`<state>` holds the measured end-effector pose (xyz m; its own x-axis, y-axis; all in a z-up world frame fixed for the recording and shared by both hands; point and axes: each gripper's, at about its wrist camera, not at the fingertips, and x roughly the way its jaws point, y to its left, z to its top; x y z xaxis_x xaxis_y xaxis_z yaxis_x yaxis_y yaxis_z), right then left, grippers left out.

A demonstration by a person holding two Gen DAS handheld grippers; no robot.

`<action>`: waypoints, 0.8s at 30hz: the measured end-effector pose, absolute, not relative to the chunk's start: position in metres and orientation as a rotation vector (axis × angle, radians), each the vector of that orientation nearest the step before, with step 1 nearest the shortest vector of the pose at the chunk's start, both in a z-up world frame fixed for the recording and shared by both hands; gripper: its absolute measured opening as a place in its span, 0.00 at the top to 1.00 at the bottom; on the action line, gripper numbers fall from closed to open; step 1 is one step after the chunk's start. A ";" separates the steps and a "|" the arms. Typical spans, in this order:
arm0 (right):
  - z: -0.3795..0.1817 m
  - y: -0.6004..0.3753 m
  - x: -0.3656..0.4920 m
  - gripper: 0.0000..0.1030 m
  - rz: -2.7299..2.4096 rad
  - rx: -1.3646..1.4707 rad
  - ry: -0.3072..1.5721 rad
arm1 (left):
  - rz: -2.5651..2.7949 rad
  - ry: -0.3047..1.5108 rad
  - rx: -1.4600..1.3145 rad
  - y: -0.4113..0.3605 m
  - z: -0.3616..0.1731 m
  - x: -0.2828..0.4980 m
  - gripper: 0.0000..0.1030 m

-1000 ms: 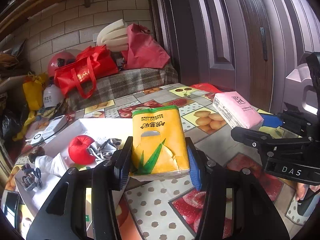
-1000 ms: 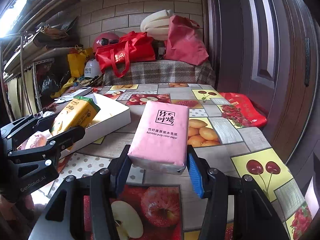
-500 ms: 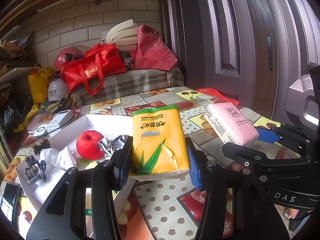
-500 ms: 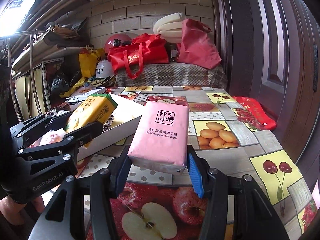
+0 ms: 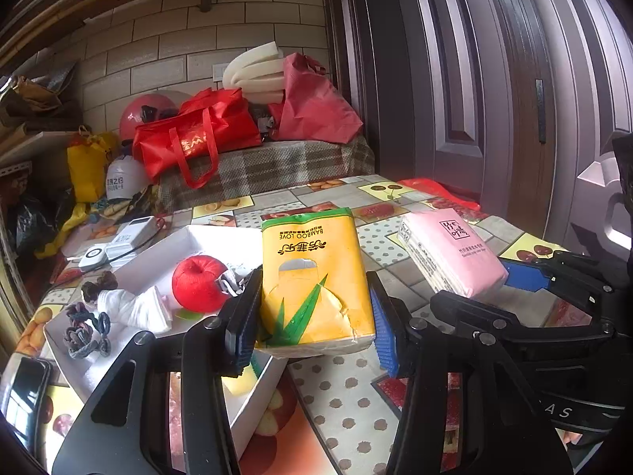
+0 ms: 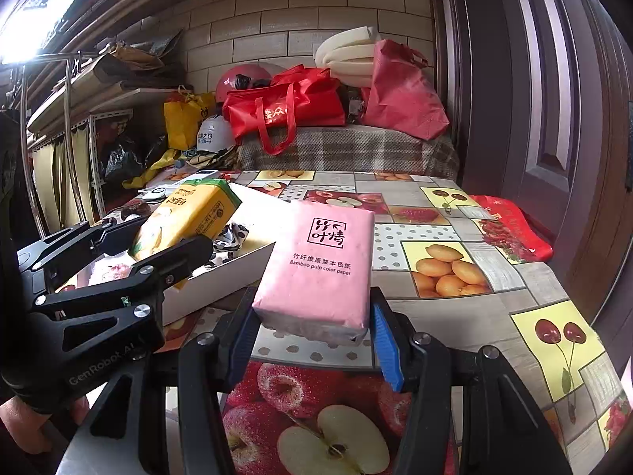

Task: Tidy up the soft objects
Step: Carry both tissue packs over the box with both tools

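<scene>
So I've got the yellow tissue pack (image 5: 316, 277) pinched in my left gripper (image 5: 312, 316), fingers pressed on both of its long sides, and it's held up over the near right corner of the white tray (image 5: 253, 407), tilted a bit with the printed face up. My right gripper (image 6: 312, 336) has the pink tissue pack (image 6: 320, 269) clamped the same way, fingers snug on either side, held above the tablecloth (image 6: 474, 308) just right of the tray, not touching it as far as I can tell. In the left wrist view the pink pack sits just right of the yellow one, apart from it. Inside the tray there's a red apple-shaped plush (image 5: 198, 283) near the middle, a rolled white sock (image 5: 134, 308) to its left, some dark scrunchies (image 5: 85, 330) toward the left corner, and a black and white patterned cloth (image 5: 233, 279) peeking out just behind my left finger. A phone (image 5: 21, 388) lies at the tablecloth's near left edge, and a white power bank (image 5: 134, 229) with a small white device (image 5: 93, 257) sits past the tray's far left side. A red packet (image 6: 510, 225) lies along the right edge by the door (image 6: 554, 99). Beyond the far edge there's a plaid-covered bench (image 6: 348, 150) stacked with red bags (image 6: 285, 107).
</scene>
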<state>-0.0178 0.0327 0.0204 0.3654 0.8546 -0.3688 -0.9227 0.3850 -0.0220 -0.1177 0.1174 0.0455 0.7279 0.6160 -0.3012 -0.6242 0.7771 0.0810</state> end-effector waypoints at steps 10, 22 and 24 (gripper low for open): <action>0.020 0.048 -0.036 0.48 1.189 -0.260 0.314 | 0.720 0.320 -0.034 0.130 0.045 -0.139 0.52; 0.017 0.073 -0.061 0.48 1.225 -0.337 0.294 | 0.764 0.325 -0.076 0.155 0.044 -0.163 0.52; 0.016 0.078 -0.064 0.48 1.231 -0.348 0.295 | 0.775 0.324 -0.083 0.160 0.043 -0.168 0.52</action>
<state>-0.0637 0.0775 0.0165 0.3071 0.8623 -0.4027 -0.9511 0.2924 -0.0992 -0.1677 0.1600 0.0432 0.6675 0.6738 -0.3169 -0.6991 0.7136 0.0449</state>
